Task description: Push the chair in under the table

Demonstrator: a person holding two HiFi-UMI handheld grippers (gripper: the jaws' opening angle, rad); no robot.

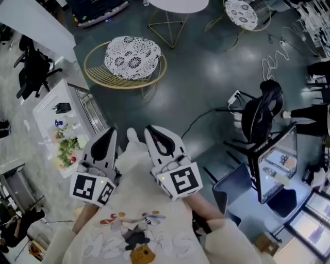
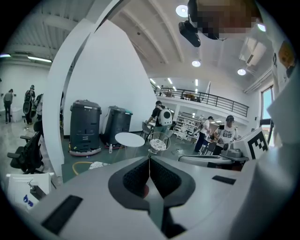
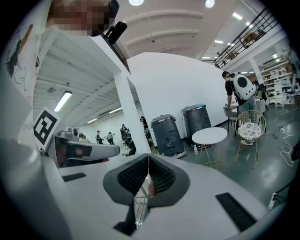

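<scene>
A gold wire chair with a patterned white cushion stands on the dark floor ahead of me. Beyond it, at the top edge, is a round white table on gold legs, with a second similar chair to its right. Both grippers are held close to my chest, well short of the chairs. My left gripper and right gripper are shut with nothing between the jaws. The left gripper view shows the shut left gripper, the table and a chair far off. The right gripper view shows the shut right gripper, the table and a chair.
A white cart with small items stands at the left. At the right are a black office chair and a desk with a monitor. A white cable lies on the floor. Two dark bins stand behind the table; people stand in the background.
</scene>
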